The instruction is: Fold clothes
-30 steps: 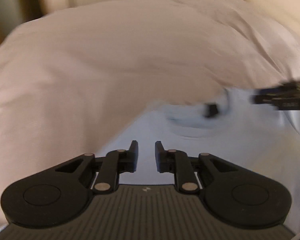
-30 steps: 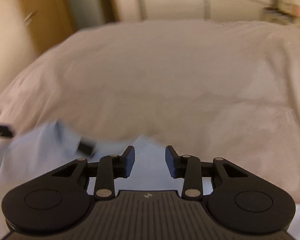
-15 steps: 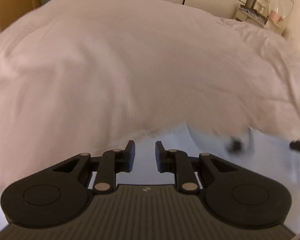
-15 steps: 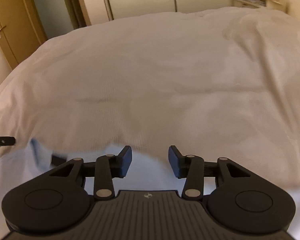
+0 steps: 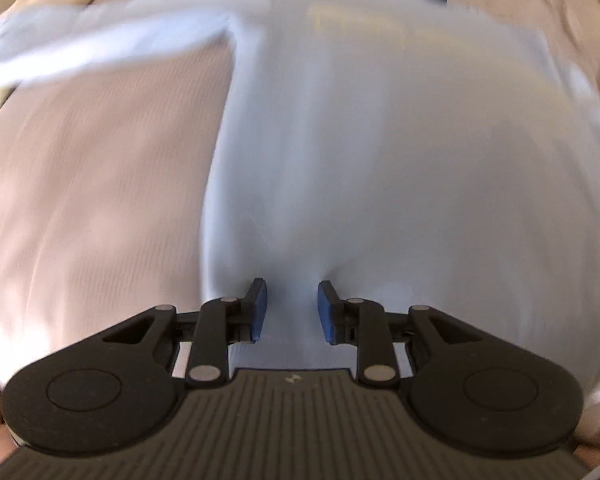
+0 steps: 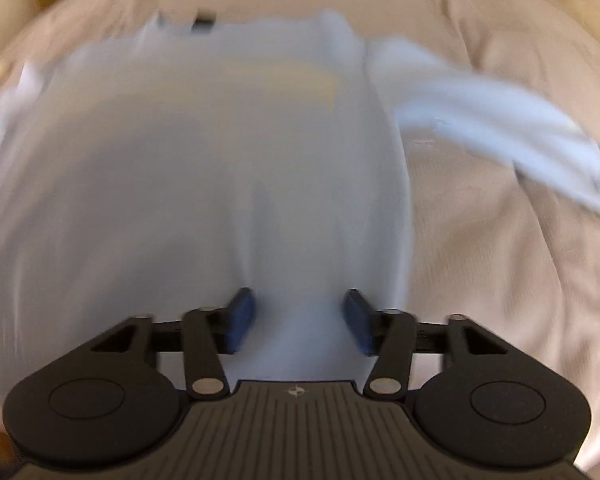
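Shirt fabric, pale blue, lies between the parted blue pads of both grippers, whose jaws are opening. The left gripper [image 5: 292, 308] stands narrowly apart over the hem; the right gripper [image 6: 300, 322] gapes wider. Whether the pads press the cloth is unclear through the blur. Beyond them the shirt [image 6: 204, 168] spreads flat on the beige bedspread [image 6: 500, 264], one sleeve [image 6: 496, 128] flung out sideways.

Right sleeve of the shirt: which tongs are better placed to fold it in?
Right tongs: the sleeve lies spread just beyond them on the bedspread; the left tongs sit at the shirt's opposite edge.
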Tool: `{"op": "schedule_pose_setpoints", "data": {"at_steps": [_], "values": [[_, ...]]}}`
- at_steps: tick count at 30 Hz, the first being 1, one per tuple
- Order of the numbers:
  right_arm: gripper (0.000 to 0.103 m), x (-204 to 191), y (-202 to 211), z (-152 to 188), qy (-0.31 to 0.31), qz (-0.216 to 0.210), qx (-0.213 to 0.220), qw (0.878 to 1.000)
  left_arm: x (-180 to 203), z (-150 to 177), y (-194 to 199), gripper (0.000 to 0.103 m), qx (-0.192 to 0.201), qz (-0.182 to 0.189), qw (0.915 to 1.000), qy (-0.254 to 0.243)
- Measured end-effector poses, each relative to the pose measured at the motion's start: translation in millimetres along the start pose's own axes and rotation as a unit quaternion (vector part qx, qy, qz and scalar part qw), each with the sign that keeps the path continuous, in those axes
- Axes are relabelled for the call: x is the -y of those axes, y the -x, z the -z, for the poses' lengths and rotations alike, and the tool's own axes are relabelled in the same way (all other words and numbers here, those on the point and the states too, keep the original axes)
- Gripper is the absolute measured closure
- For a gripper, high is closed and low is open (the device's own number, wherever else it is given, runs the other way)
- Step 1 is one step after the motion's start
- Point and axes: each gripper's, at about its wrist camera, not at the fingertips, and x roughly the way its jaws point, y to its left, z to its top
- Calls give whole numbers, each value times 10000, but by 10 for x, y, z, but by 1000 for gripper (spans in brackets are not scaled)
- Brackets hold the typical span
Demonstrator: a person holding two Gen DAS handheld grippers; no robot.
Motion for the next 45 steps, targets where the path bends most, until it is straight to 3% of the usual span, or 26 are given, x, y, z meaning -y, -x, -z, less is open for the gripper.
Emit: {"op": "schedule_pose_setpoints", "data": {"at_steps": [1, 3, 5, 6, 8, 10, 14, 16, 21, 26, 30, 45], "values": [[44, 11, 49, 168, 39, -12, -123, 9999, 15, 149, 94, 77, -3, -52, 10000, -23], [39, 113, 108, 481, 29, -94, -627, 9980, 44, 356, 218, 75, -387, -216, 9989, 166], [47, 259, 121, 727, -118, -180, -1328, 9909, 81, 516, 372, 74, -717, -467, 9956, 375], [54, 372, 220, 763, -338, -202, -1287, 9909, 109, 567, 486, 75, -789, -551, 9943, 465], [51, 595, 425, 826, -766, -246, -1186, 9897, 195, 566, 829, 73, -589, -468, 9953, 607], [37, 737, 747, 701, -963, -299, -698, 9925, 332, 364, 1152, 65, -360, -397, 9965, 643], [27, 846, 1407, 349, -1206, -556, 92, 9911, 617, -19, 1899, 49, 273, -326, 9975, 570], [16, 778, 1725, 243, -1254, -708, 346, 9890, 744, -182, 2191, 37, 514, -164, 9971, 545], [3, 477, 2372, -66, -1044, -938, 818, 9867, 967, -287, 2610, 35, 850, -120, 9959, 301], [2, 281, 2482, -154, -920, -787, 718, 9900, 1008, -204, 2718, 35, 810, -303, 9960, 247], [2, 141, 2669, 20, -771, -712, 647, 9924, 1001, -157, 2841, 32, 861, -403, 9954, 148], [2, 222, 2861, 171, -767, -522, 597, 9939, 1235, -80, 2991, 26, 835, -355, 9955, -259]]}}
